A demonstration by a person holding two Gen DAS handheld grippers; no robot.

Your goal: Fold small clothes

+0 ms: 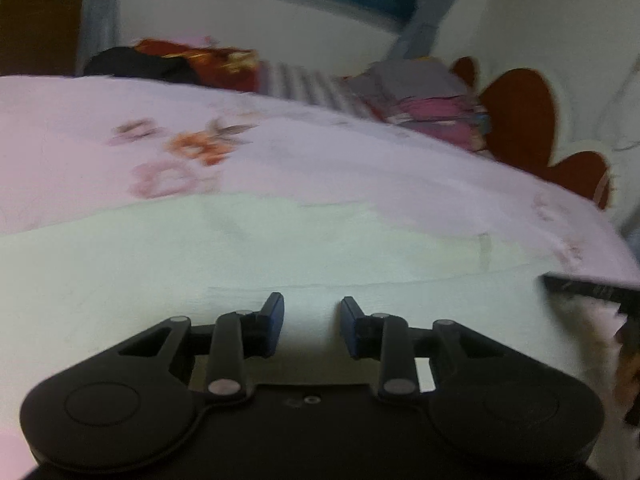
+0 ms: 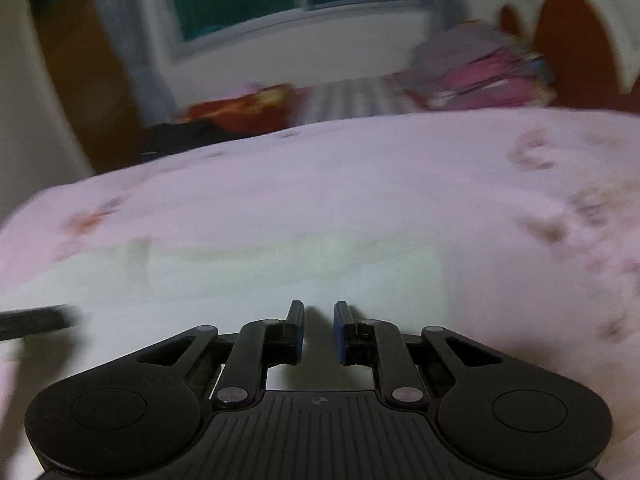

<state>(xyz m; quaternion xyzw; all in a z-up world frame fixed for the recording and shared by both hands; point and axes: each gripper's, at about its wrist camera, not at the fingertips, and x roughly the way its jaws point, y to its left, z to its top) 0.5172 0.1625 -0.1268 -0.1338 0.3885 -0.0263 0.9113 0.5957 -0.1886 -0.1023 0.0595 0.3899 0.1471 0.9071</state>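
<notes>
Two grippers, both hovering low over the same pale green garment (image 1: 248,248), so you're lined up along its near edge. It's spread flat on the pink floral bedspread (image 1: 320,152), sitting between you and the flower print.

Your left gripper (image 1: 312,320) has its jaws apart with nothing between them, just cloth underneath. Off at the right edge of that view there's a dark bar poking in, probably your other gripper, but it's too blurry to call. Your right gripper (image 2: 319,330) is also parted, a narrower gap, and empty too.

Handling-wise, I'd guess this thing is thin, light and floppy, no stiffness at all, so it'll sag and drag if you lift from the middle. Pinch it at the near hem or corners, one corner per gripper, and make sure you catch only the garment and not the bedspread under it, since both are soft and will bunch together.

Farther back right, a stack of folded clothes (image 2: 480,76) sits near the headboard (image 2: 576,40).
</notes>
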